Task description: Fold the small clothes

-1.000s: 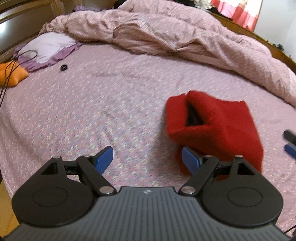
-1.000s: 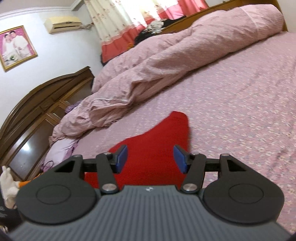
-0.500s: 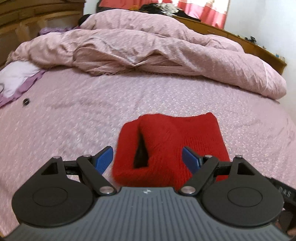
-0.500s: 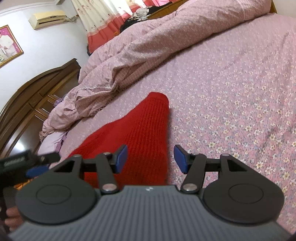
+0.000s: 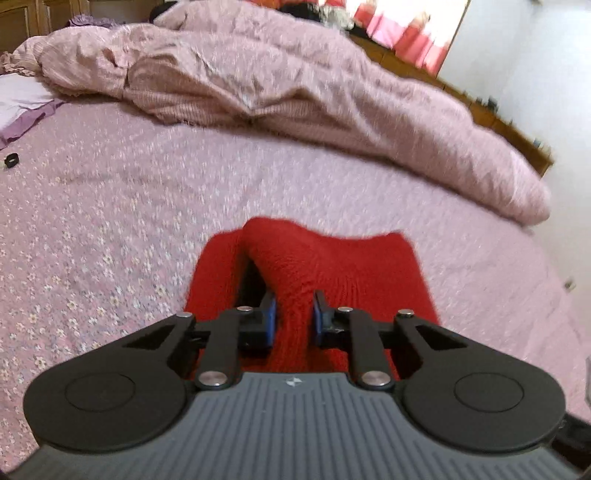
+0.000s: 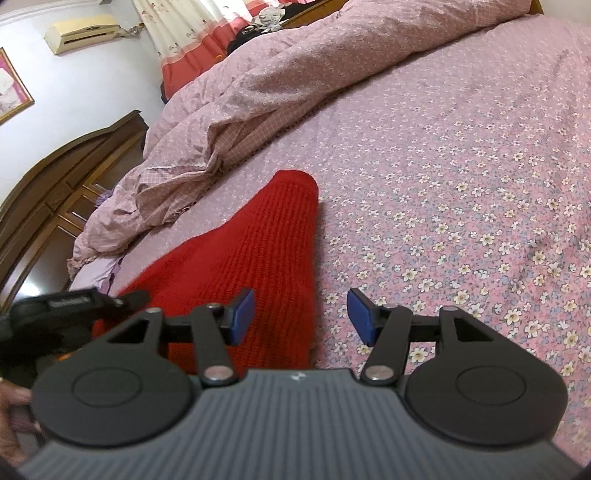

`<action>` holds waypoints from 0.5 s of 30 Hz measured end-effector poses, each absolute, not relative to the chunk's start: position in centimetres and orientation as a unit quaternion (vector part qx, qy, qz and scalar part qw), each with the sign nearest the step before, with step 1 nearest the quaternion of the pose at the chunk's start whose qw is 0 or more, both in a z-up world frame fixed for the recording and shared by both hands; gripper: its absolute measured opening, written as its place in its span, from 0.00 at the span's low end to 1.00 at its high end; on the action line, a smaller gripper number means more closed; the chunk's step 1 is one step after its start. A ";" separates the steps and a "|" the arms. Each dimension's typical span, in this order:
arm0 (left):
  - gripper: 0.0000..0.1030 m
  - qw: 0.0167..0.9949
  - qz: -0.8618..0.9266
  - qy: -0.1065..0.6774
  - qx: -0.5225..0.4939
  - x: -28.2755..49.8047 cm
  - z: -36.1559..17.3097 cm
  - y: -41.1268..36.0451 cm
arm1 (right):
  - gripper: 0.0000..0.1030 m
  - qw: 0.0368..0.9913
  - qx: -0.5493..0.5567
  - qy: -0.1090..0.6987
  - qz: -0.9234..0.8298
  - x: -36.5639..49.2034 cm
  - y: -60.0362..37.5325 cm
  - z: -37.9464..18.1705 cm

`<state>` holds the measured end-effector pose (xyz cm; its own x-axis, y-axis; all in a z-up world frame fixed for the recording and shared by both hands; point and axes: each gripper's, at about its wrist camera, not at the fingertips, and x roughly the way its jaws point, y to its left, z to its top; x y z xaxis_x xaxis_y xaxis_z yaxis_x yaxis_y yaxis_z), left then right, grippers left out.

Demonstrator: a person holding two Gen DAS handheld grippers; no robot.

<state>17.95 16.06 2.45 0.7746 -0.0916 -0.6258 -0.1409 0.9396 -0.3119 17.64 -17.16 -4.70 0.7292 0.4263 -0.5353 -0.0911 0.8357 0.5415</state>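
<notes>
The left hand-held gripper (image 5: pixel 291 314) has just closed on a raised fold of the red knit garment (image 5: pixel 332 266) lying on the bed (image 5: pixel 110 221) — grasping step; the right hand-held gripper (image 6: pixel 300 314) hangs half-open, empty, over its edge — next, probably pinch there

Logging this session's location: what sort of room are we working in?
Most likely a home bedroom. The red knit garment lies on a bed with a pink floral sheet, a rumpled quilt bunched behind it, and a wall air conditioner beside curtains.
</notes>
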 end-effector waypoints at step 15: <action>0.37 0.907 0.043 0.362 -0.212 16.3 -2.4 20.7 | 0.57 0.893 0.225 0.345 0.183 17.5 -14.4 -5.1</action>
<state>16.25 20.67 -2.42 0.7346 -0.0751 -0.6744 -0.2316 0.9064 -0.3532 17.48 -14.39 -5.07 0.6948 0.4821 -0.5337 -0.1710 0.8315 0.5286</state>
